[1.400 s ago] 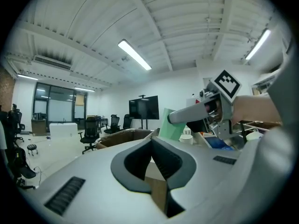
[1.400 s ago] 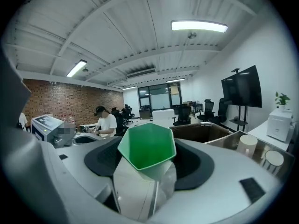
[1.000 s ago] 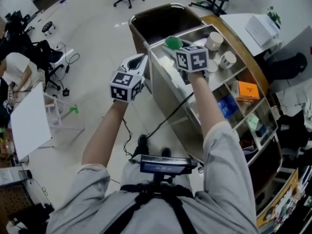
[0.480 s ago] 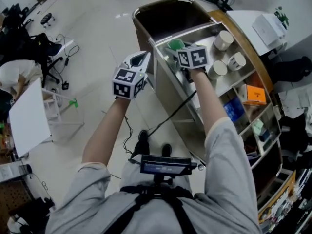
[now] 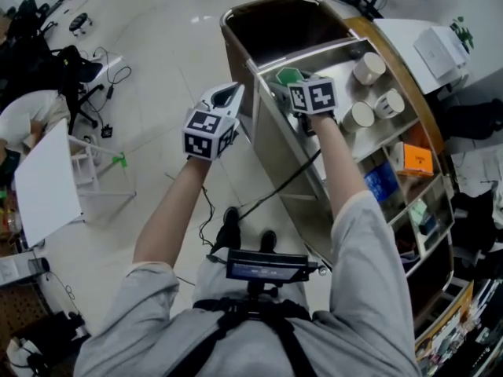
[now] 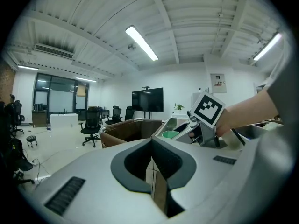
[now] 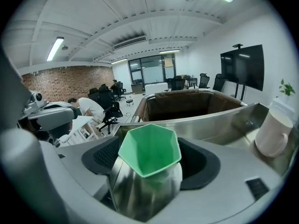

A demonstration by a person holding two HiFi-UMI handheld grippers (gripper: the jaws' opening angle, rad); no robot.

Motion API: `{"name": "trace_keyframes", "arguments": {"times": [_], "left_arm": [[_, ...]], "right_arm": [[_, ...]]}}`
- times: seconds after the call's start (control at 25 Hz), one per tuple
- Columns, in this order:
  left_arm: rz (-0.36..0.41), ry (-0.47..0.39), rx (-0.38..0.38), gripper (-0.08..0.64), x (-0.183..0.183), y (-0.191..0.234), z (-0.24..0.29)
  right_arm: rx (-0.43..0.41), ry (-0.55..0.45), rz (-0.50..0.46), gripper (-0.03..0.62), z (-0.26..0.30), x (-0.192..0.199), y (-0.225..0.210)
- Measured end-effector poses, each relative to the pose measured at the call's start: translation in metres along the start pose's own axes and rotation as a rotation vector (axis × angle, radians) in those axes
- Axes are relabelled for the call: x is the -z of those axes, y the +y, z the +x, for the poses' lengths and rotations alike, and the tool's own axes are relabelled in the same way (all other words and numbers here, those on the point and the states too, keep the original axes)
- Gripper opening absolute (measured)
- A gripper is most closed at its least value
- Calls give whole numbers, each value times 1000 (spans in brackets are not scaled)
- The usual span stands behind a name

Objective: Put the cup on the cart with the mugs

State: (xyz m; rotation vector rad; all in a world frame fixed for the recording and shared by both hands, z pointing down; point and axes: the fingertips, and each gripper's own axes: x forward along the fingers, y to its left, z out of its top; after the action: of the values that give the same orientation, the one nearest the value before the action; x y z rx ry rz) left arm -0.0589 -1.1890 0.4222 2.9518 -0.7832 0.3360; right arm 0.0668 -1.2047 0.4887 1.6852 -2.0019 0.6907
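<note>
A green faceted cup stands on the steel top shelf of the cart, near its left end. It sits between the jaws of my right gripper, which are opening; dark gaps show on both sides of the cup. In the head view the cup peeks out just beyond the right gripper. Three white mugs stand further right on the same shelf; one mug shows in the right gripper view. My left gripper hovers beside the cart over the floor, jaws together and empty.
A deep brown bin closes the cart's far end. Lower shelves hold an orange box and a blue box. A cable hangs down the cart's side. A white table and a seated person are at the left.
The right gripper has stayed at the cart's top shelf with the green cup in front of it. The head view has drifted slightly. The left gripper has hardly moved.
</note>
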Motion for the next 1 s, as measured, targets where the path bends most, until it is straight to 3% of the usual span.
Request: {"name": "trace_keyframes", "arguments": {"times": [0.4, 0.68, 0.76, 0.84, 1.0], "left_arm": [[-3, -10, -17, 3, -3, 1, -12], [16, -19, -25, 3, -13, -5, -34], [15, -24, -29, 3, -15, -8, -43], [16, -30, -34, 3, -16, -10, -53], [1, -39, -38, 3, -14, -18, -72]], "right_arm": [[18, -30, 3, 388, -13, -10, -2], [52, -175, 5, 379, -68, -41, 8], [60, -216, -6, 326, -90, -48, 17], [60, -250, -21, 226, -112, -51, 29], [38, -311, -22, 131, -151, -44, 55]]}}
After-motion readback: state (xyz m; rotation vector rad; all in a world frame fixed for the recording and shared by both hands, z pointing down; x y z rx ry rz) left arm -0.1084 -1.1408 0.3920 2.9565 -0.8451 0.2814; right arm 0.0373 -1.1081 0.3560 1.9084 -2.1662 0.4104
